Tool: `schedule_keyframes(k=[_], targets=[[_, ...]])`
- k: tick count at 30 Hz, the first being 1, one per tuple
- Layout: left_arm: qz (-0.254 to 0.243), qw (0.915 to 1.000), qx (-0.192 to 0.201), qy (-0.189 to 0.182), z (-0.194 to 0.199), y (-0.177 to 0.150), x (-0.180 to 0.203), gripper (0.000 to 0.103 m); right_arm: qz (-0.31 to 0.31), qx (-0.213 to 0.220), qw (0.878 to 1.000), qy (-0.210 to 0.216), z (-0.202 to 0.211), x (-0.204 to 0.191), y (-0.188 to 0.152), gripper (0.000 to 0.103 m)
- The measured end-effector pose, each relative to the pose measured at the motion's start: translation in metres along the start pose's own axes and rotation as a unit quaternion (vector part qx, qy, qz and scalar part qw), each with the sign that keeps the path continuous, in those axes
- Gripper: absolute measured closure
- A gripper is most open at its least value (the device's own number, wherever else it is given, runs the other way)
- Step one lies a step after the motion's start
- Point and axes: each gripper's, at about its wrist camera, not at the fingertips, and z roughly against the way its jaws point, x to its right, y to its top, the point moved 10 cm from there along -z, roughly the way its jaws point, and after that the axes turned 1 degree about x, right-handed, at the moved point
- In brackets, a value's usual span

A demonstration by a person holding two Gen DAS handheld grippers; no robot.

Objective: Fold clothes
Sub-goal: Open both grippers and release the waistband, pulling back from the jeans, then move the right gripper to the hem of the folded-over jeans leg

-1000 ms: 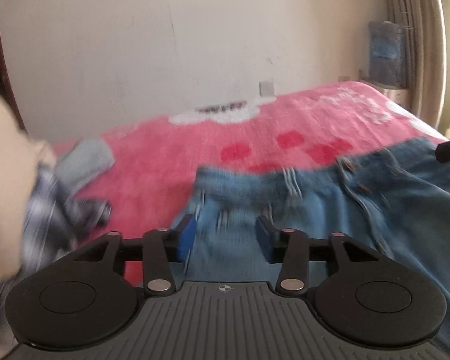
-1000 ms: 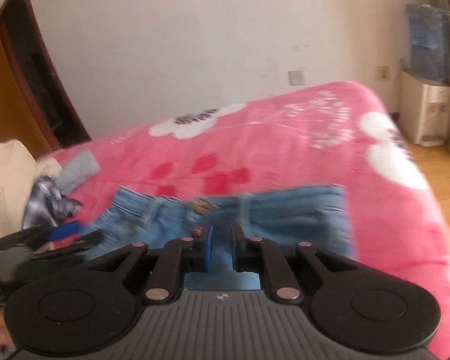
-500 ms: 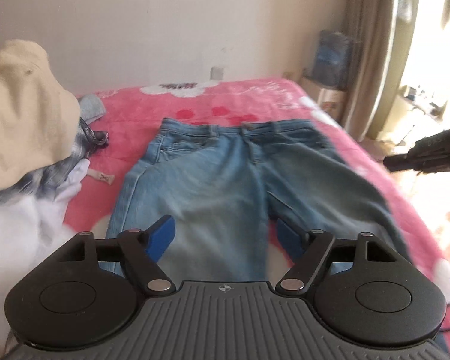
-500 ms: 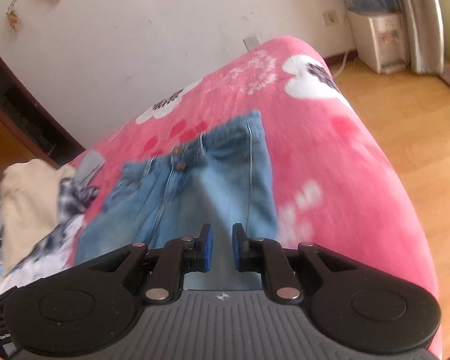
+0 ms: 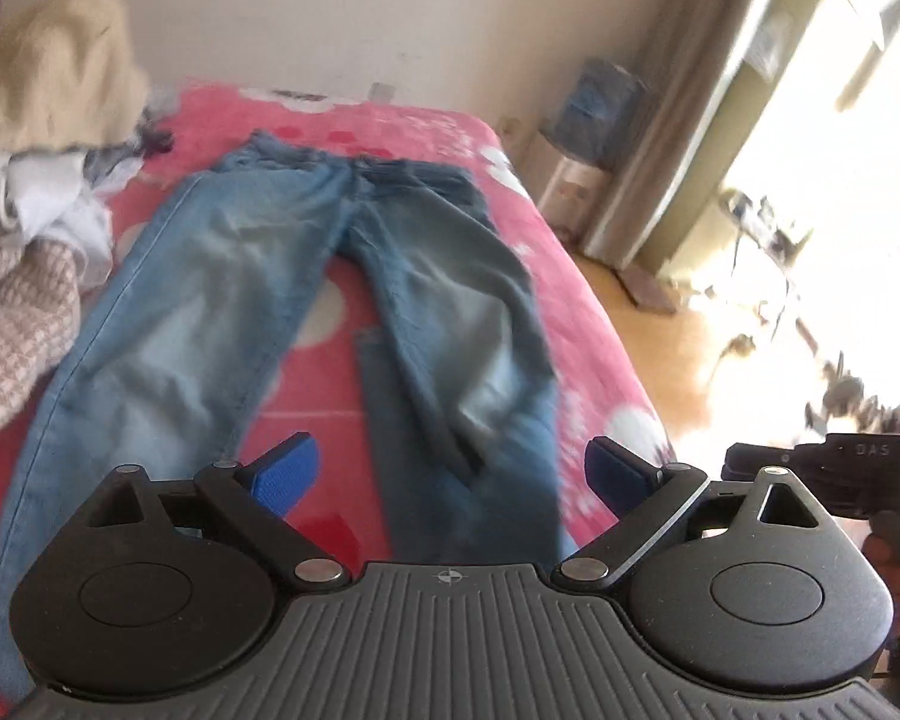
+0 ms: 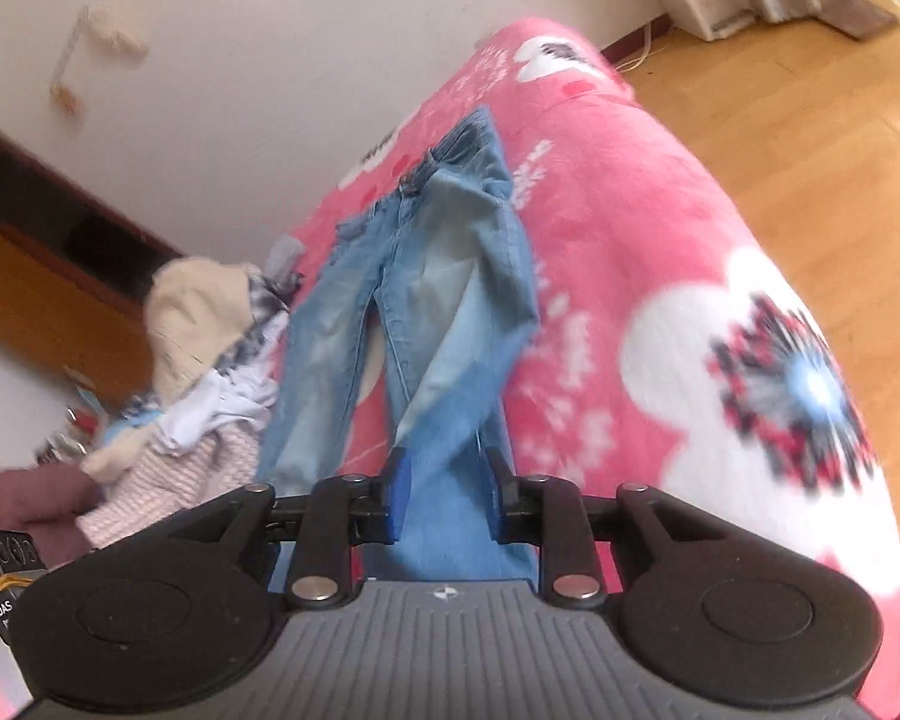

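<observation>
Jeans point(image 5: 258, 276) lie flat; right of them, bare pink blanket point(image 6: 660, 228) to its edge.

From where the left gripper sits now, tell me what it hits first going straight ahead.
Most likely the jeans: the left gripper is open, and the right leg lies directly between and beyond its fingers on the pink blanket. How far above the denim it hovers is unclear.

Two wrist views over the bed point(image 5: 426, 120)

Both face 12 o'clock from the foot end, raised well above; shared are the jeans point(image 5: 222, 276) point(image 6: 426, 276) and the clothes pile point(image 5: 36, 138) at 9 o'clock.
</observation>
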Motion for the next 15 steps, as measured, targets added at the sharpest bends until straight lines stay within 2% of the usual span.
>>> schedule_keyframes(k=[1, 4, 9, 15], targets=[[-0.01, 0.9999, 0.001, 0.012, 0.006, -0.001, 0.009, 0.007, -0.016, 0.007, 1.0, 0.005, 0.01, 0.005, -0.008, 0.067], [-0.009, 0.9987, 0.017, 0.048, 0.029, -0.008, 0.025, 0.007, -0.065, 0.014, 0.998, 0.022, 0.021, 0.014, -0.017, 0.067], [-0.014, 0.9959, 0.017, 0.087, 0.051, -0.023, 0.03, 0.007, -0.059, 0.029, 0.997, 0.052, 0.023, 0.003, -0.009, 0.065], [-0.024, 0.991, 0.006, 0.131, 0.062, -0.037, 0.027, 0.007, -0.053, -0.015, 0.997, 0.053, -0.002, -0.007, -0.01, 0.059]])
